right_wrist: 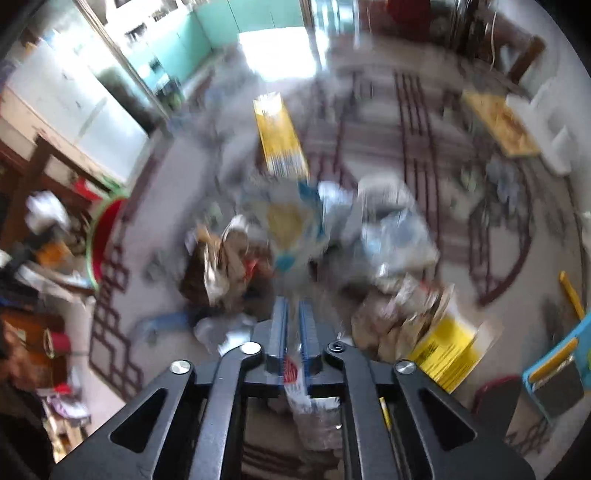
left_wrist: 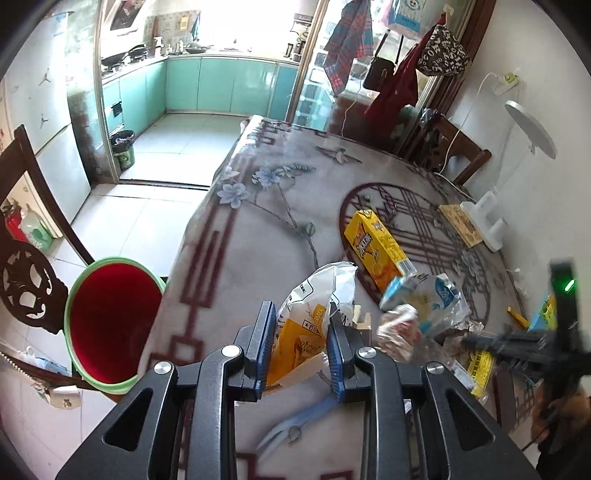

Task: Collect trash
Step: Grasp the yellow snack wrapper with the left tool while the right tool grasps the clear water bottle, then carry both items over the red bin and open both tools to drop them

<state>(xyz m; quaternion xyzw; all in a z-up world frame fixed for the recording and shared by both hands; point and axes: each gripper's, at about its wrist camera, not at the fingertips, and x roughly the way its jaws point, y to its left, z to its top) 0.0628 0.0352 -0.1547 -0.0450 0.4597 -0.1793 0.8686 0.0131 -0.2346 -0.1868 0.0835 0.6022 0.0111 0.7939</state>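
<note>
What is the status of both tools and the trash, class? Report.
Left tool shut on yellow-and-white wrapper, lifted over table. Right tool pinching clear wrapper, view blurred. Red bin open at table edge, path clear.

Both views are daylit. Light enters from the bright kitchen window, which is overexposed, and glare spreads over the pale tiled kitchen floor. Fisheye distortion bends straight lines and darkens the corners. The left wrist view is mostly sharp; only the crumpled clear plastic wrappers smear. The right wrist view is motion-blurred throughout, leaving the flower-patterned tablecloth indistinct.
</note>
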